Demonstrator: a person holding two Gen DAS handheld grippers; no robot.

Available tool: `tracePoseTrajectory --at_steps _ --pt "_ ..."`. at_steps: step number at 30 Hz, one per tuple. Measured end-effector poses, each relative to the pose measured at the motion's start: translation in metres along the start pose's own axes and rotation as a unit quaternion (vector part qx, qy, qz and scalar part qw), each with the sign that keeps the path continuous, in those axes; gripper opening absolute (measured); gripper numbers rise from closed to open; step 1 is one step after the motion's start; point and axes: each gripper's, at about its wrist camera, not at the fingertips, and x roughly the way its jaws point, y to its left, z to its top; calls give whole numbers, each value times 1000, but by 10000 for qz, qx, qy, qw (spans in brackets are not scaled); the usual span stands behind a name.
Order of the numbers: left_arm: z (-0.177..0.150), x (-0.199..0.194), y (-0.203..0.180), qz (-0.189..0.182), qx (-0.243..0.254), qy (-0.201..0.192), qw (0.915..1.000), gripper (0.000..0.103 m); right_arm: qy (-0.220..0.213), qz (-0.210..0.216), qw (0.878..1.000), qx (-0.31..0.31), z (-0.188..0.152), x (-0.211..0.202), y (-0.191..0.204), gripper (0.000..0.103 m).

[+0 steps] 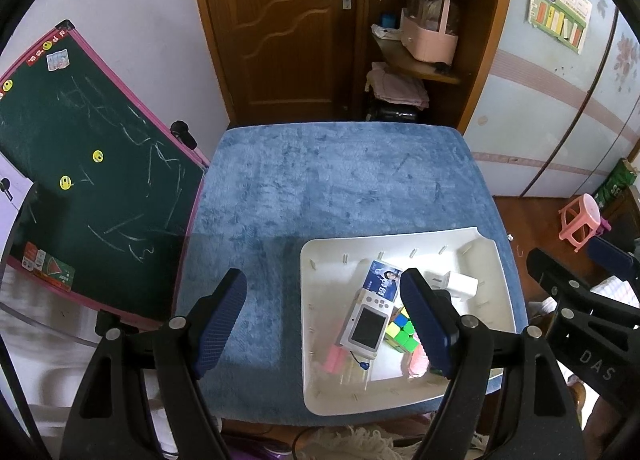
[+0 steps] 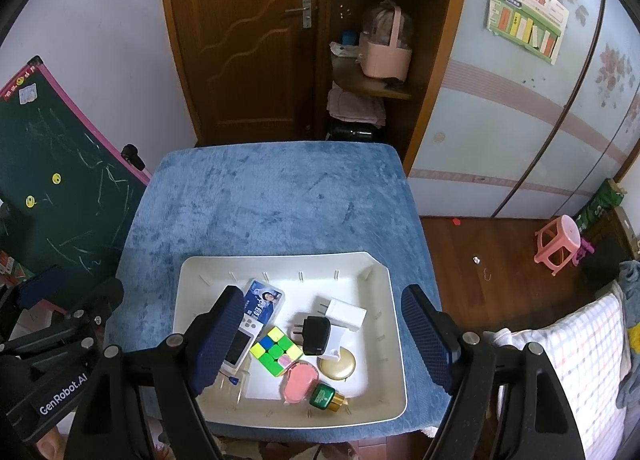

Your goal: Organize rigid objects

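Now both grippers hover with fingers wide and empty: the right gripper (image 2: 322, 334) straddles the tray (image 2: 280, 264), where cube (image 2: 276, 350), camera (image 2: 240, 344), chargers and tins lie heaped together, seemingly gathered; the left gripper (image 1: 324, 324) frames bare worktop (image 1: 320, 180) beside it.

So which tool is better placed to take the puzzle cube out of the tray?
Probably the right tool: it is open and hangs directly over the puzzle cube in the white tray. The left tool, also open, is mostly over the blue cloth.
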Motion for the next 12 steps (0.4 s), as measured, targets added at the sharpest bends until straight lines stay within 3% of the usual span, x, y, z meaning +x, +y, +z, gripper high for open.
tracePoseTrajectory --at_steps 12 --pt "1 1 0 20 -3 4 10000 82 61 18 10000 -35 0 8 2 81"
